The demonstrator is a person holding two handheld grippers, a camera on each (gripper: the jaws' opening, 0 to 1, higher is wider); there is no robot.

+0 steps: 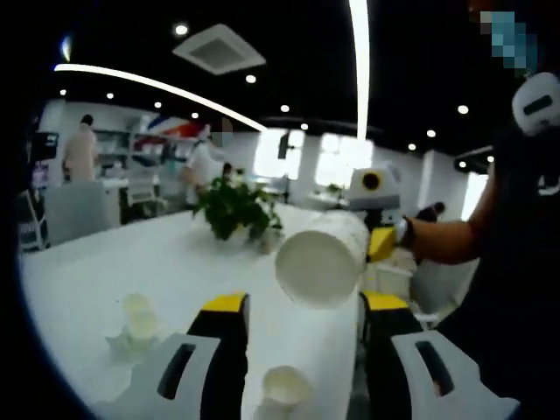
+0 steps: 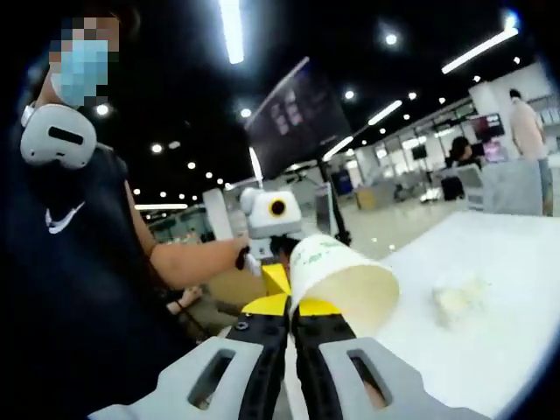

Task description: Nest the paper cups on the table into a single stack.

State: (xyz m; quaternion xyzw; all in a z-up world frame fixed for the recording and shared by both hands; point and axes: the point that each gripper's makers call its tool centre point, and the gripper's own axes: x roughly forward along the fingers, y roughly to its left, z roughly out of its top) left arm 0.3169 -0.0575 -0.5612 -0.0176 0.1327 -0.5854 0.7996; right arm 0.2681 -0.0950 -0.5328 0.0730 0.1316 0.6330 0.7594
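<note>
Yellow-tipped jaws of the right hand-held gripper [image 2: 290,308] clamped together on the rim of a white paper cup [image 2: 341,282], held sideways in the air, base toward the left hand-held gripper [image 1: 302,308]. In the left gripper view, same cup [image 1: 322,256] seen base-on, hanging between and above wide-apart jaws holding nothing. Below on the white bench [image 1: 87,280], 2 more small cups: 1 upright between the jaws near the lower edge [image 1: 285,385], another [image 1: 138,315] further left, apart from it. Beyond, a green potted plant [image 1: 234,208] on the bench. In the right gripper view, a crumpled pale cup [image 2: 457,297] on the bench [image 2: 516,262], right of the held cup. Person's forearm [image 2: 197,261] reaching to the left hand-held gripper.
</note>
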